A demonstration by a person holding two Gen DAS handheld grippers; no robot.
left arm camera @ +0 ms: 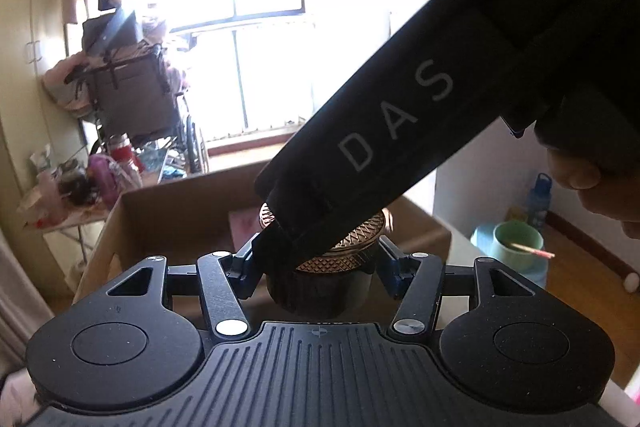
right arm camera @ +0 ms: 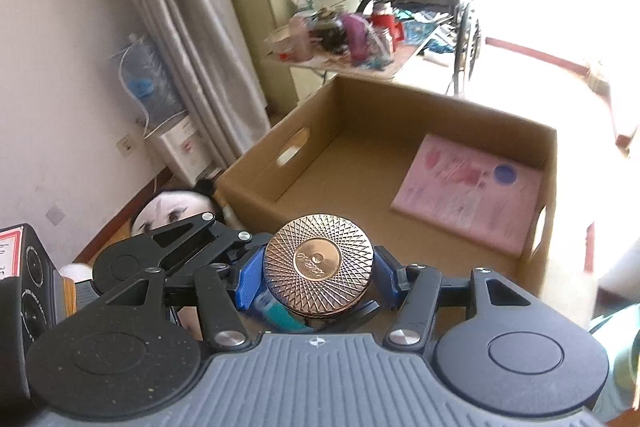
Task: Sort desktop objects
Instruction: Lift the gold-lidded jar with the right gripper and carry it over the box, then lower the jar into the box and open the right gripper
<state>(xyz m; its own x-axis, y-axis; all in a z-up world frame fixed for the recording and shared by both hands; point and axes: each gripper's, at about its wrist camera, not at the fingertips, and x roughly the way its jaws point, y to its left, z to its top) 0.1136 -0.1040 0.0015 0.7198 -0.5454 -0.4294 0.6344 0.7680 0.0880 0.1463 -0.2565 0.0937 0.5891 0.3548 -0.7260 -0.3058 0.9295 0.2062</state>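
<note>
Cardboard box (right arm camera: pixel 320 131) sat open-topped ahead of both grippers, and inside it, over on its right side, lay one pink booklet (right arm camera: pixel 468 195) flat on the bottom; the rest of the box floor showed bare. Nearer the cameras, a round jar with a gold patterned lid (right arm camera: pixel 320 263) was up off any surface, just before the box's near wall. From the left wrist view, the left gripper (left arm camera: pixel 318 267) was clamped on the jar's dark body below the lid, a finger on each flank. And the right gripper (right arm camera: pixel 318 277) was on it too: its blue pads (right arm camera: pixel 248 283) pressed the lid's edge from both sides, gripping the lid itself. In the left view the right gripper's black body crossed the picture diagonally, with a hand (left arm camera: pixel 588 179) at the right edge. Farther right, a pale green cup (left arm camera: pixel 516 243) stood holding a thin stick.
</note>
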